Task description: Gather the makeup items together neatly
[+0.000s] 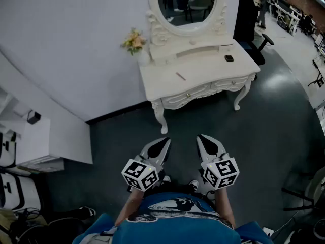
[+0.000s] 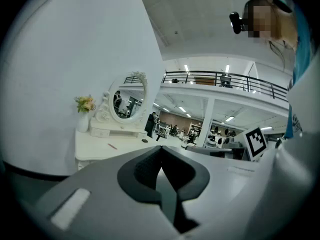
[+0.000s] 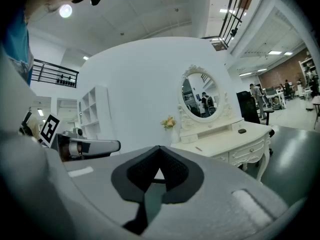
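Note:
A white dressing table with an oval mirror stands well ahead of me across the dark floor. On its top lie a thin pinkish pencil and a small black compact. Both also show in the left gripper view, pencil and compact, and in the right gripper view, pencil and compact. My left gripper and right gripper are held close to my body, side by side, far short of the table. Each is shut on nothing, left gripper and right gripper.
A vase of flowers stands at the table's back left corner. A black office chair is to the table's right. White shelving lines the wall at my left. More desks and people fill the hall beyond.

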{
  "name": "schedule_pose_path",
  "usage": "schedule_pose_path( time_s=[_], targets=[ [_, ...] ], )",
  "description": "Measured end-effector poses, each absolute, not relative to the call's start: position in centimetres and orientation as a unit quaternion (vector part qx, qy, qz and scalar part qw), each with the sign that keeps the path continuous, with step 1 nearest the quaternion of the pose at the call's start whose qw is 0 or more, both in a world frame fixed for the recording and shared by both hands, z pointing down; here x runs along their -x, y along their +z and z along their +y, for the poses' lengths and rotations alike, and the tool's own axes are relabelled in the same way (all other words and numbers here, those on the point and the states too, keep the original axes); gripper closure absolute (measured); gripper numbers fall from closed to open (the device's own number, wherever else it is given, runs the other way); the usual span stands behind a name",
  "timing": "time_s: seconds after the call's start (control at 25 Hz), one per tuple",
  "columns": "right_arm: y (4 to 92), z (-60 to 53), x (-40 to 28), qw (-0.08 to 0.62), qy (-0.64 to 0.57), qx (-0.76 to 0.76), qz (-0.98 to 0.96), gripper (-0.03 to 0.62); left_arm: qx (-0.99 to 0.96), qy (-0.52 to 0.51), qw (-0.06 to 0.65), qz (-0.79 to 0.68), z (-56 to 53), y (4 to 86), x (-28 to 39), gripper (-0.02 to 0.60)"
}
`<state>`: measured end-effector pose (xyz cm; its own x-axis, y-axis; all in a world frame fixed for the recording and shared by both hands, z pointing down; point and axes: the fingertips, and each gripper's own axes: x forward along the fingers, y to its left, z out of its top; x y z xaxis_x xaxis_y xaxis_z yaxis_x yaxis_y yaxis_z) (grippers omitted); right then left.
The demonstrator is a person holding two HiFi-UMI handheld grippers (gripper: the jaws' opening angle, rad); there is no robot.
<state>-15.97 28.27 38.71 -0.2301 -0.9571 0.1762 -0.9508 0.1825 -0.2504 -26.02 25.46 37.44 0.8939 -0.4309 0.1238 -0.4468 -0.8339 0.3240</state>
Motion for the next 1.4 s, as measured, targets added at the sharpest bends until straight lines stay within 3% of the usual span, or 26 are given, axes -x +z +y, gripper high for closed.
schedule_pose_path(
  time_s=[0.2, 0.6, 1.4],
  targets=[
    [39.0, 25.8, 20.2, -0.009, -0.14, 0.609, 0.781, 0.591, -0.962, 0.051, 0.118, -0.24, 23.9, 37.8, 28.9, 0.571],
    [39.3, 25.0, 23.1, -0.027, -0.14, 0.596, 0.791, 0.591, -0.959, 0.061, 0.109, -0.255, 23.1, 38.4, 31.2, 0.571],
    [41.3, 29.3, 16.5, -0.042, -0.129, 0.619, 0.774, 0.591, -0.961, 0.047, 0.112, -0.25, 25.8, 39.3, 24.9, 0.571]
  ],
)
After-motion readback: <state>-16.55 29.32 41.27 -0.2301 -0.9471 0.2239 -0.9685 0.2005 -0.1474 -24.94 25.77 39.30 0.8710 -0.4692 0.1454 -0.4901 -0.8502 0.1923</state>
